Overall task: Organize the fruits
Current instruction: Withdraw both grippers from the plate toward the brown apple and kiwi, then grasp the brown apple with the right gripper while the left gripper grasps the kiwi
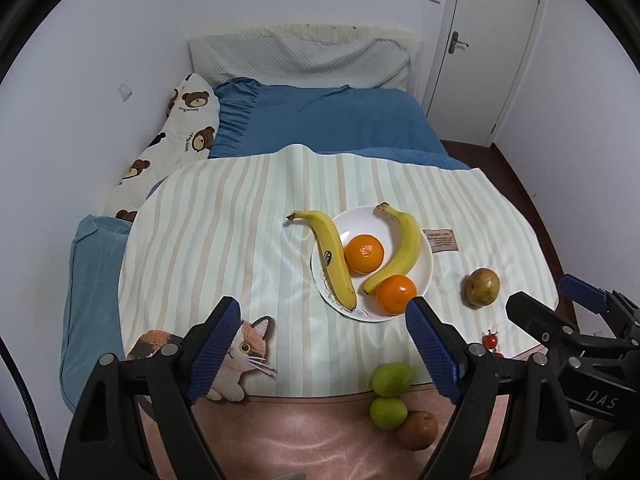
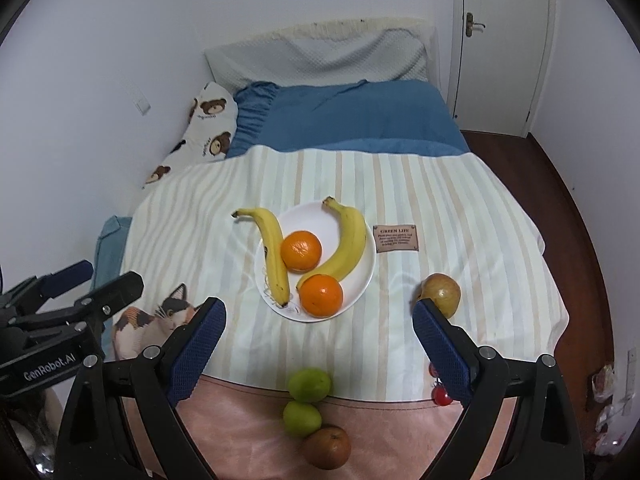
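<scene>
A white plate (image 1: 424,270) (image 2: 362,280) on the striped cloth holds two bananas (image 1: 334,258) (image 2: 276,258) and two oranges (image 1: 364,253) (image 2: 301,251). A brownish pear (image 1: 482,286) (image 2: 442,292) lies to the plate's right. Two green fruits (image 1: 391,378) (image 2: 309,384) and a brown round fruit (image 1: 418,430) (image 2: 327,446) lie near the front. Small red fruits (image 1: 490,340) (image 2: 442,396) lie at the front right. My left gripper (image 1: 320,348) is open and empty above the front of the cloth. My right gripper (image 2: 320,348) is open and empty, its right finger next to the pear.
The striped cloth (image 1: 240,220) with a cat picture (image 1: 248,340) covers a bed with a blue blanket (image 1: 332,120) and a bear-print pillow (image 1: 180,132). A wall runs along the left. A door (image 1: 492,40) and dark floor (image 2: 560,184) are on the right.
</scene>
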The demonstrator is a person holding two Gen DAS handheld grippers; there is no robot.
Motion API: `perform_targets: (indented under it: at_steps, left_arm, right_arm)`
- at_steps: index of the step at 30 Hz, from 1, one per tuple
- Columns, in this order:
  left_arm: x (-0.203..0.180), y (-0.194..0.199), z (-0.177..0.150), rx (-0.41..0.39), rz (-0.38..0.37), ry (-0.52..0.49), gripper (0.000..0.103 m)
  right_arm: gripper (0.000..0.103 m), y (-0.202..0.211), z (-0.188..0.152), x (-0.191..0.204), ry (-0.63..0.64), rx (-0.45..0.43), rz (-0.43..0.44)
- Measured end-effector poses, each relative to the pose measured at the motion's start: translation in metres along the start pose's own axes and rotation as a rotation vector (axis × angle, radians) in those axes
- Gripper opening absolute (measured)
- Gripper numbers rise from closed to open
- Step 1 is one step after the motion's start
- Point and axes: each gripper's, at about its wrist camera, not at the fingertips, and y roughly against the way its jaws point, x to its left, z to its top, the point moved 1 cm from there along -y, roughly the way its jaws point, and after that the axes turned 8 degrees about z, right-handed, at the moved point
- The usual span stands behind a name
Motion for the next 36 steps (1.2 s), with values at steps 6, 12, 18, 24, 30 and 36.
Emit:
perform_targets:
  at_steps: [6,12,18,24,30,36]
  left_arm:
    - [0.001,0.009,-0.01,0.01,-0.022,0.012,0.084]
    - [-0.003,-0.018,-0.036,0.108,0.011,-0.024,0.084]
    - [-0.011,-0.085,-0.093,0.314,0.05,-0.097,0.084]
    - [-0.019,-0.138,-0.142,0.498,0.05,-0.132,0.084]
    - [-0.033,-0.145,-0.152,0.52,0.048,-0.166,0.084]
    - [-0.064,-0.132,-0.126,0.465,0.014,-0.205,0.084]
  right_arm:
    - [0.097,0.021,-0.004,0.007,-0.006,-0.015,0.024]
    - [0.097,-0.01,-0.038,-0.009,-0.049,0.149,0.049]
    - [0.096,-0.092,-0.121,-0.05,-0.184,0.44,0.097]
    - [0.094,-0.158,-0.198,-0.074,-0.302,0.618,0.1]
    - [0.07,-0.192,-0.233,-0.081,-0.345,0.641,0.082]
    - [0.069,-0.165,-0.231,-0.09,-0.318,0.546,0.06]
